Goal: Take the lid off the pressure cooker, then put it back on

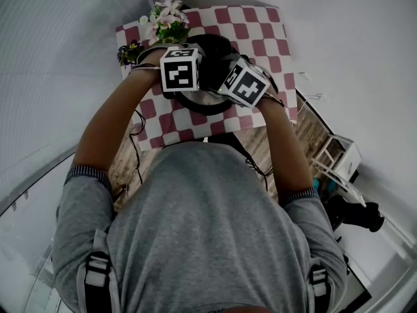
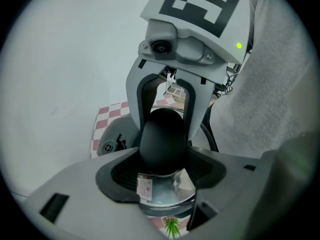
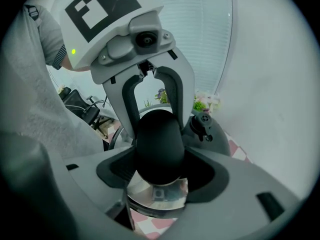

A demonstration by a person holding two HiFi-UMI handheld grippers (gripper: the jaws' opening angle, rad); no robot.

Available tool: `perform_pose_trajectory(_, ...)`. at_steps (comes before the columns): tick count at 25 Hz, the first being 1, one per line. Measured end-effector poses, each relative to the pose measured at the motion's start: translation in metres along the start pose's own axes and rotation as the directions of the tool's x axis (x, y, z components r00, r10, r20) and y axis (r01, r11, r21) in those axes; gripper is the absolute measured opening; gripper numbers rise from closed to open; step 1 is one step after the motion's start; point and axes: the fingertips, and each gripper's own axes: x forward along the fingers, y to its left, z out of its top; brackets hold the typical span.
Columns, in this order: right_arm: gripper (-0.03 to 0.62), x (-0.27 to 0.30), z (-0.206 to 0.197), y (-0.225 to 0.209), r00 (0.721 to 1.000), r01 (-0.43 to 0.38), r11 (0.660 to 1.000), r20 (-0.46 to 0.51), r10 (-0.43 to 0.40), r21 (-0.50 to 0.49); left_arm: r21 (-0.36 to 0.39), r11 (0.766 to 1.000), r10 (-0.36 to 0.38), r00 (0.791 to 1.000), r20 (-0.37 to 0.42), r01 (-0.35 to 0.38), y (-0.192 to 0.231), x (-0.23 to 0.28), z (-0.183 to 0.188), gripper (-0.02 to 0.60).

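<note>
The pressure cooker (image 1: 210, 104) stands on a red and white checked cloth (image 1: 257, 25), mostly hidden under both marker cubes. Its lid carries a big black handle (image 2: 161, 139) (image 3: 157, 144) and a valve (image 2: 107, 146) (image 3: 202, 124). My left gripper (image 2: 162, 170) (image 1: 197, 77) and right gripper (image 3: 159, 170) (image 1: 226, 85) face each other from opposite sides, each shut on that handle. Shiny steel with a sticker (image 2: 159, 196) shows just under the handle. I cannot tell whether the lid sits fully on the pot.
A pot of pink flowers (image 1: 167, 17) and a small dark plant (image 1: 129, 52) stand at the cloth's far left corner. Wooden tabletop (image 1: 307, 134) shows to the right, with a small white rack (image 1: 340, 155) beyond it. Cables hang off the near table edge.
</note>
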Motion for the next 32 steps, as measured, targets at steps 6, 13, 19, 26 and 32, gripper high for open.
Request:
perform_pose_trajectory(6,0.295,0.0009,0.0005,0.0016,0.999,-0.042,0.996,-0.024,0.04,-0.079,-0.06,0.998,-0.012,1.0,0.01,0.012,0.0002,0.0006,-0.0015,0.299)
perform_pose_trajectory(13,0.295,-0.0003,0.0004,0.0007,0.993,-0.102,0.974,-0.078,0.088,-0.203,-0.135,0.991,0.013,0.999,-0.031,-0.017,0.0006,0.0009,-0.0013,0.299)
perform_pose_trajectory(19,0.298,-0.001,0.0003,0.0011,0.982,-0.178,0.933,-0.114,0.149,-0.313,-0.228,0.971,0.058,0.997,-0.047,-0.067,0.0025,0.0016,-0.002,0.299)
perform_pose_trajectory(26,0.299,-0.0008,-0.0017,0.0003,0.962,-0.271,0.841,-0.164,0.219,-0.469,-0.361,0.921,0.125,0.989,-0.075,-0.144,0.0034,0.0002,-0.0034,0.299)
perform_pose_trajectory(32,0.301,-0.0004,-0.0026,0.001,0.94,-0.34,0.744,-0.231,0.251,-0.575,-0.474,0.858,0.178,0.98,-0.09,-0.199,0.0025,0.0008,-0.0055,0.299)
